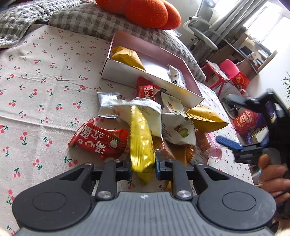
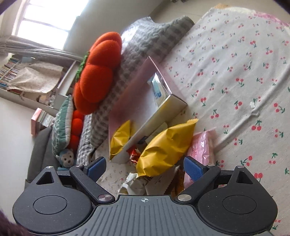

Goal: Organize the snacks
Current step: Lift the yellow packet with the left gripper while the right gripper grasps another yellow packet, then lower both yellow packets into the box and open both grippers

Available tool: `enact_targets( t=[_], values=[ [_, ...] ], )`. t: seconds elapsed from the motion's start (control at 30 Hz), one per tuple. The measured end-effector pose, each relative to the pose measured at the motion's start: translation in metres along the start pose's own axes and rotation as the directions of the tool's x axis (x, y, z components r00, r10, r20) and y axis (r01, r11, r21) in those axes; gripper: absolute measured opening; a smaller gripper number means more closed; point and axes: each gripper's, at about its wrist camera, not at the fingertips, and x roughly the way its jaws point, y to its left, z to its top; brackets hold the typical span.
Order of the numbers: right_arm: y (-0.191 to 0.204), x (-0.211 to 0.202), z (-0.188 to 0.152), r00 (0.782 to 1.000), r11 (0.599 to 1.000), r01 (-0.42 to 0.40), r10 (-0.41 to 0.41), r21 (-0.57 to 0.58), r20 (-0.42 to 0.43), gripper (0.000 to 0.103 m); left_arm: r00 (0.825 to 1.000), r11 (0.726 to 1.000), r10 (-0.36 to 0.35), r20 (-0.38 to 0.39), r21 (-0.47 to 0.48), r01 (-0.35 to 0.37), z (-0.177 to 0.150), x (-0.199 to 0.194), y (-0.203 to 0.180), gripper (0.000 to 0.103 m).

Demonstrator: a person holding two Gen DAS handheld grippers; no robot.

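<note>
Presently, on a cherry-print cloth (image 1: 45, 76):

- Left gripper (image 1: 143, 168): fingers pinched on a shiny yellow packet (image 1: 141, 143), which stands up between the pads above the heap.
- Right gripper (image 2: 145, 166): fingers spread wide, nothing between the pads; held over the heap. It also shows at the right edge of the left wrist view, gripped by a hand (image 1: 271, 174).
- Box (image 1: 126, 72), pale pink inside: open, holding 1 gold triangular packet (image 1: 128, 56) at one end and 1 white sachet (image 1: 174, 76) at the other.
- Loose heap just beside the box: 2 red packets (image 1: 101, 141), 1 silver sachet (image 1: 107, 105), white nut packets (image 1: 177, 125), 1 gold packet (image 1: 204, 118), 1 pink packet (image 2: 201, 147).
- Behind the box: grey checked blanket (image 1: 90, 20), orange plush cushion (image 1: 145, 10).
</note>
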Motion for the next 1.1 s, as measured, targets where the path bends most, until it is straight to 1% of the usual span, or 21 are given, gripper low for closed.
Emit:
enact_targets(
  t=[0.03, 0.13, 0.2, 0.23, 0.27, 0.3, 0.33, 0.37, 0.43, 0.53, 0.63, 0.73, 0.8, 0.9, 0.97, 1.1],
  values=[
    [0.001, 0.007, 0.001, 0.999, 0.999, 0.037, -0.037, 0.014, 0.0, 0.094, 1.0, 1.0, 0.0, 0.003, 0.001, 0.0, 0.0, -0.002, 0.0, 0.02],
    [0.003, 0.021, 0.004, 1.0, 0.997, 0.022, -0.023, 0.071, 0.008, 0.094, 1.0, 1.0, 0.008, 0.013, 0.011, -0.008, 0.0, -0.006, 0.002, 0.02],
    [0.006, 0.033, 0.003, 0.998, 0.996, 0.055, -0.054, 0.073, -0.011, 0.093, 1.0, 1.0, 0.013, 0.013, 0.011, -0.014, 0.0, -0.006, 0.004, 0.02],
    [0.008, 0.038, 0.001, 0.997, 0.996, 0.079, -0.079, 0.051, -0.01, 0.083, 1.0, 1.0, 0.015, 0.012, 0.008, -0.015, 0.0, -0.007, 0.004, 0.02],
    [0.01, 0.041, -0.002, 0.994, 0.994, 0.107, -0.107, 0.023, -0.005, 0.06, 1.0, 1.0, 0.013, 0.012, 0.005, -0.013, 0.0, -0.008, 0.005, 0.02],
    [0.009, 0.04, -0.005, 0.995, 0.995, 0.103, -0.103, 0.01, 0.005, 0.057, 1.0, 1.0, 0.01, 0.016, 0.005, -0.01, 0.0, -0.009, 0.005, 0.02],
    [0.006, 0.037, -0.007, 0.997, 0.997, 0.072, -0.072, 0.013, 0.021, 0.052, 1.0, 1.0, 0.006, 0.02, 0.005, -0.006, 0.0, -0.011, 0.006, 0.02],
    [0.004, 0.032, -0.009, 0.998, 0.998, 0.059, -0.06, 0.015, 0.035, 0.037, 1.0, 1.0, 0.0, 0.027, 0.006, 0.0, 0.0, -0.014, 0.006, 0.02],
    [0.0, 0.02, -0.009, 0.996, 0.999, 0.053, -0.054, 0.003, 0.072, 0.029, 0.999, 1.0, -0.015, 0.038, 0.009, 0.014, 0.0, -0.021, 0.007, 0.02],
    [0.002, 0.004, -0.01, 0.991, 0.996, 0.075, -0.069, -0.05, 0.118, 0.027, 0.998, 1.0, -0.021, 0.057, 0.022, 0.02, 0.001, -0.031, 0.006, 0.02],
    [0.003, -0.004, -0.008, 0.992, 0.994, 0.056, -0.045, -0.096, 0.115, 0.027, 0.997, 0.999, -0.035, 0.072, 0.021, 0.034, 0.005, -0.037, 0.005, 0.02],
    [0.009, -0.009, -0.007, 0.991, 0.985, 0.056, -0.034, -0.165, 0.133, 0.027, 0.994, 0.999, -0.045, 0.095, 0.027, 0.042, 0.011, -0.043, 0.002, 0.02],
    [0.011, -0.009, -0.005, 0.99, 0.981, 0.049, -0.023, -0.189, 0.138, 0.027, 0.993, 0.999, -0.047, 0.109, 0.03, 0.044, 0.017, -0.044, 0.0, 0.02],
    [0.009, -0.009, -0.003, 0.991, 0.982, 0.024, 0.002, -0.189, 0.136, 0.027, 0.991, 0.998, -0.047, 0.122, 0.039, 0.043, 0.026, -0.042, -0.002, 0.02],
    [0.004, -0.007, -0.001, 0.991, 0.986, 0.012, 0.01, -0.167, 0.13, 0.026, 0.991, 0.998, -0.047, 0.124, 0.043, 0.042, 0.032, -0.039, -0.004, 0.02],
    [-0.006, -0.011, 0.003, 0.99, 0.992, -0.043, 0.058, -0.116, 0.129, 0.026, 0.989, 0.997, -0.063, 0.133, 0.052, 0.056, 0.039, -0.036, -0.007, 0.02]
  ],
)
